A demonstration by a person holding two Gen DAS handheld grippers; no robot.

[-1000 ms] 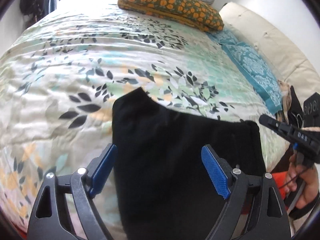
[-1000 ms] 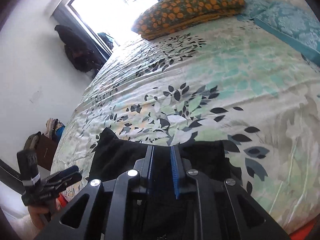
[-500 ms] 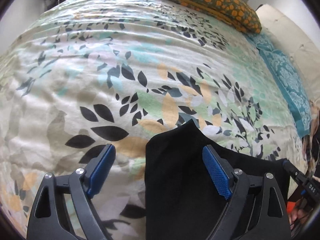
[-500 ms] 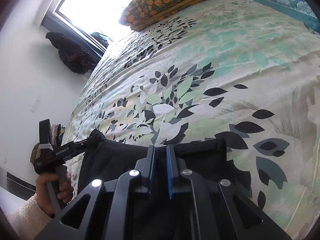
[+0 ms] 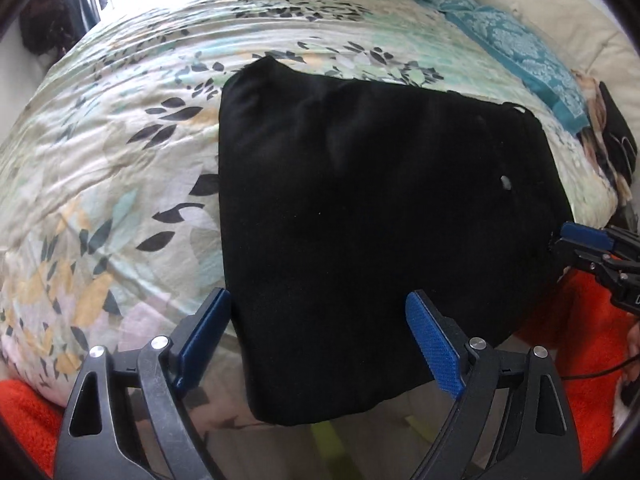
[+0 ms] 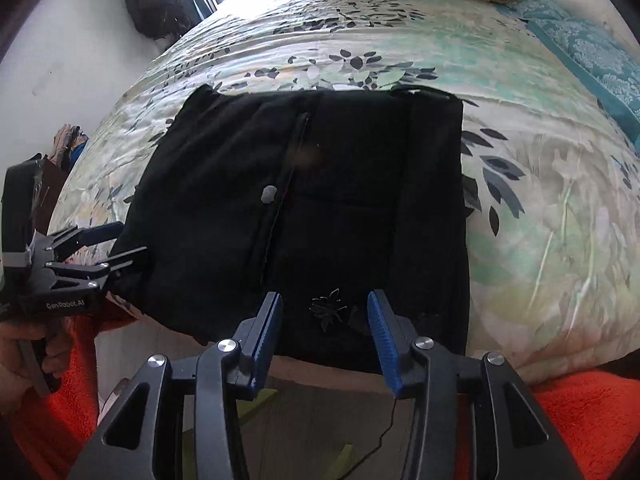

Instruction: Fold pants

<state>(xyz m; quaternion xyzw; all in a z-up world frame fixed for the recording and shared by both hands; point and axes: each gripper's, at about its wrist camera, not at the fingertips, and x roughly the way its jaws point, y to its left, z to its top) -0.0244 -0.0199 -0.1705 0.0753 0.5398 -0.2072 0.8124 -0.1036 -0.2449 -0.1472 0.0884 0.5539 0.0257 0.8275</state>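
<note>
While both your left tongs [image 5: 318, 340] and right tongs [image 6: 326, 330] gape empty, the folded black fabric pants [image 6: 320, 208] overhang the floral-quilted bed [image 6: 540, 208] edge; they could slide off.

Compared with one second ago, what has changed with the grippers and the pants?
The right gripper, shut on the black pants earlier, has opened and let go. Both grippers have drawn back toward the bed's near edge, so the folded pants show whole. The left gripper stays open; the pants stay flat on the floral bedspread.
</note>
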